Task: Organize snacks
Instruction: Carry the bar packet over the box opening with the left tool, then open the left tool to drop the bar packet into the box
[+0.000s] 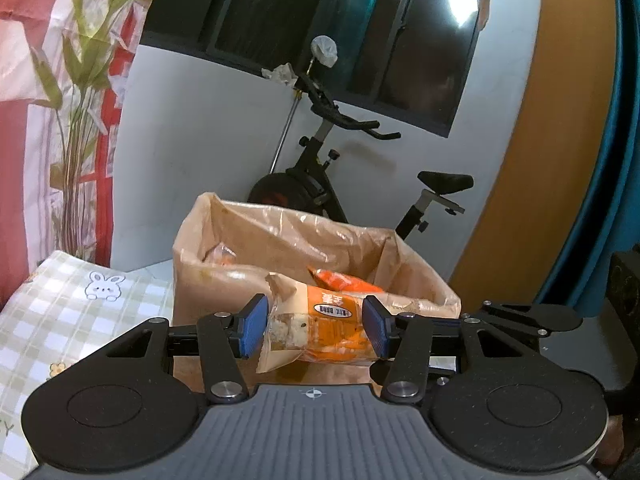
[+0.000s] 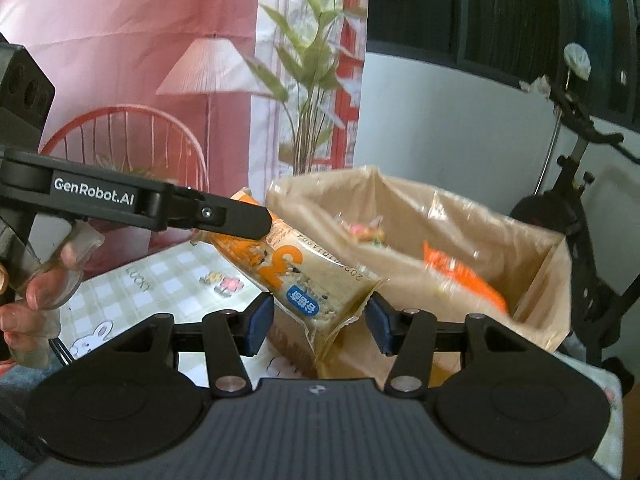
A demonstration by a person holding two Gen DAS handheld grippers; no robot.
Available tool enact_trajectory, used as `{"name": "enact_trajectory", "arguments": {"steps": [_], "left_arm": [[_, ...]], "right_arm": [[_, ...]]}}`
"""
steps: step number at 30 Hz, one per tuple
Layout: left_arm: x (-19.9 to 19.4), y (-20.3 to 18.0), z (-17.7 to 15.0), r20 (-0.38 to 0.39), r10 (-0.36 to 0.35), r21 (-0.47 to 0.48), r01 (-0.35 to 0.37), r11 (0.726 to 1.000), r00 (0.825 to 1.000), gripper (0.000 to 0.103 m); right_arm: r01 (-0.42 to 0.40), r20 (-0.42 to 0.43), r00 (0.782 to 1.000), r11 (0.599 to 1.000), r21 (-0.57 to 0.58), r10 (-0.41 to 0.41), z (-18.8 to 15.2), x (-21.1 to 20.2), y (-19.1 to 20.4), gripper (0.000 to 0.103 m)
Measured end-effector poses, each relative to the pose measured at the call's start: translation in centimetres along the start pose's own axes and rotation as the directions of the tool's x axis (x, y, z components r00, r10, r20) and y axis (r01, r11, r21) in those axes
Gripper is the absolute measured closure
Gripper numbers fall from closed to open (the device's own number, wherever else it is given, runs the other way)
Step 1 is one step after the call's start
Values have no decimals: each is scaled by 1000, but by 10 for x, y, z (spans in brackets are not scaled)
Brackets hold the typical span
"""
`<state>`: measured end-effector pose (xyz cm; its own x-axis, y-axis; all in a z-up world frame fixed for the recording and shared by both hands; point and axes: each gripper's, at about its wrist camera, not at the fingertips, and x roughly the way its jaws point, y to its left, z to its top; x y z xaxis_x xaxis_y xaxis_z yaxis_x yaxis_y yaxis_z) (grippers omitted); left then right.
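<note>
My left gripper (image 1: 314, 328) is shut on a snack packet (image 1: 316, 332), orange and clear with a grainy bar inside, held up just in front of a cardboard box (image 1: 208, 280) lined with a plastic bag. Orange packets (image 1: 340, 280) lie inside that box. My right gripper (image 2: 320, 320) is shut on the near end of a packet (image 2: 304, 280) printed with a large orange 3. One finger (image 2: 240, 220) of the left gripper crosses that packet's far end. I cannot tell whether both grippers hold the same packet. The box (image 2: 400, 208) stands right behind, with an orange packet (image 2: 468, 276) in it.
A green-checked tablecloth with rabbits (image 1: 80, 312) (image 2: 160, 280) covers the table left of the box. A hand (image 2: 40, 292) grips the left gripper's handle. An exercise bike (image 1: 320, 184) stands behind the box by the white wall. A printed curtain (image 2: 160, 60) hangs at the left.
</note>
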<state>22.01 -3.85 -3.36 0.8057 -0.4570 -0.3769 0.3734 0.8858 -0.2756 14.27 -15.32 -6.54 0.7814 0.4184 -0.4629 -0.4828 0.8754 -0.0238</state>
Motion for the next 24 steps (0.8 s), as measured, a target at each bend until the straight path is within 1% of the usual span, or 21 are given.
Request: {"name": "enact_trajectory", "arguments": {"steps": [3,7,12,15,18,24], "left_arm": [[4,1,9,8,-10,-3,10,1000,1000,49],[20,6,25,1,-19,-16,19,1000,1000,49],[41,9,45,17,-24,-6,25,1000,1000,49],[59,10,52,6,-8,15,8,1000,1000,49],[77,15,55,-20,8,10,-8,1000,1000,49],[97,21,52,-65,44,10,-44,999,997,49]], "right_arm": [[13,15,1000,1000,-11,-12,8,-2,-4,49],[23,33,999,1000,-16,-22,22,3,-16,49],[35,35,999,999,-13,-35,38,19,-35,49],[55,34,998,998,-11,-54,46,33,-48,49],[60,29,998,998,2,-60,49,47,-59,49],[69,-24,997,998,13,-68,48,77,-68,49]]}}
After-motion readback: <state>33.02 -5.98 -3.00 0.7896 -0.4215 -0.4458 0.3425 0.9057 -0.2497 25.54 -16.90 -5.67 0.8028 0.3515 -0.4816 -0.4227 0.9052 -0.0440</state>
